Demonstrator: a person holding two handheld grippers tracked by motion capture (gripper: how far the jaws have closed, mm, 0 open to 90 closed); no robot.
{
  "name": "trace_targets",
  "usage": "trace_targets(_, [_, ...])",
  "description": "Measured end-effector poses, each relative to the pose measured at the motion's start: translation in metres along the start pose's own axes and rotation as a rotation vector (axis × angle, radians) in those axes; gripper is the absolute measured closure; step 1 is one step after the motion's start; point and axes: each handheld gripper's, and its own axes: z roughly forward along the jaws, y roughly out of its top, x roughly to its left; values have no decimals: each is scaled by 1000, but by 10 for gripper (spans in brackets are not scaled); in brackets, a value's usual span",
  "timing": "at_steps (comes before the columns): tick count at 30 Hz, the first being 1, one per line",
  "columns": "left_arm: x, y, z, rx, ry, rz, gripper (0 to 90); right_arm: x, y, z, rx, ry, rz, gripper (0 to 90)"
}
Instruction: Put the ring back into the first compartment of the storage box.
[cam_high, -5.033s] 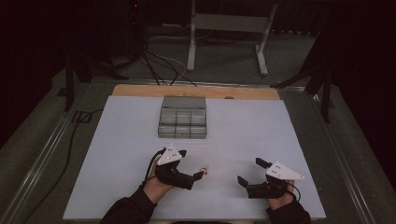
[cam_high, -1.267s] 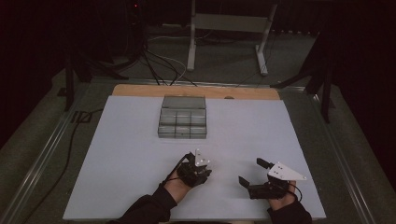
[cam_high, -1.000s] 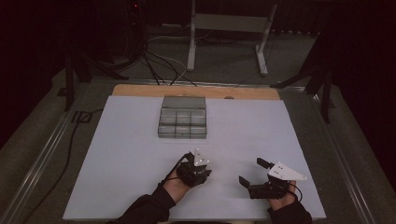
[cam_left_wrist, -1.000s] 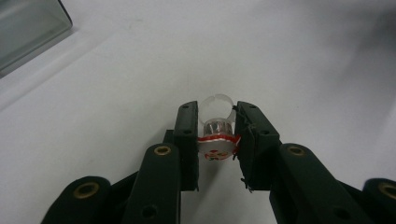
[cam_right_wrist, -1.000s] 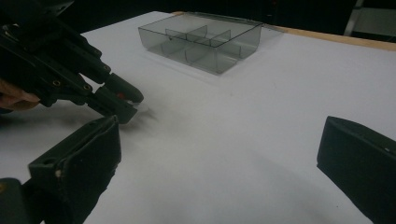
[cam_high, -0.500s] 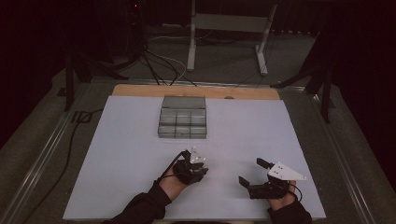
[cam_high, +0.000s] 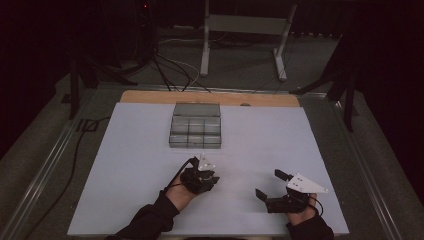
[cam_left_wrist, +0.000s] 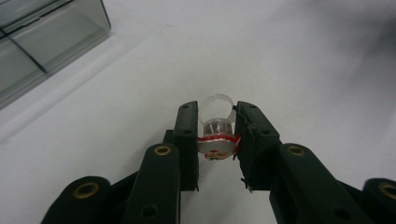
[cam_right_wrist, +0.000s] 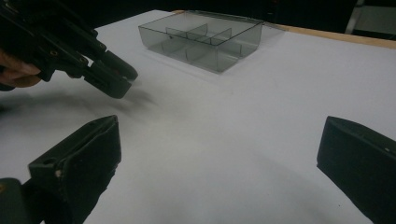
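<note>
High view: the table (cam_high: 125, 165) carries a white surface. A clear grey compartment box (cam_high: 195, 131) sits near the middle of the far edge. The left gripper (cam_high: 207, 178) is held near the middle of the near edge, between the box and that edge, well apart from the box. The right gripper (cam_high: 267, 184) rests toward the near right corner, its jaws spread wide with nothing between them.

Left gripper view: the two black jaws are drawn narrow and clamp a small toy ring (cam_left_wrist: 216, 131) between them. The ring has a clear open band pointing away from the camera and a red-and-white ornament on the near side. It is held just above the white surface. A corner of the compartment box (cam_left_wrist: 42, 42) shows at the upper left.

Right gripper view: the jaws stand wide apart, with bare white surface between them. The left gripper (cam_right_wrist: 116, 84) shows at the upper left, tips angled down toward the table. The compartment box (cam_right_wrist: 205, 39) lies beyond, toward the far edge; its compartments appear empty.
</note>
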Motion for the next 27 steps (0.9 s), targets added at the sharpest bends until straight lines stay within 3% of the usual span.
trace_targets(27, [25, 7, -23, -40, 16, -23, 725, 0, 0, 1, 1, 1, 4, 0])
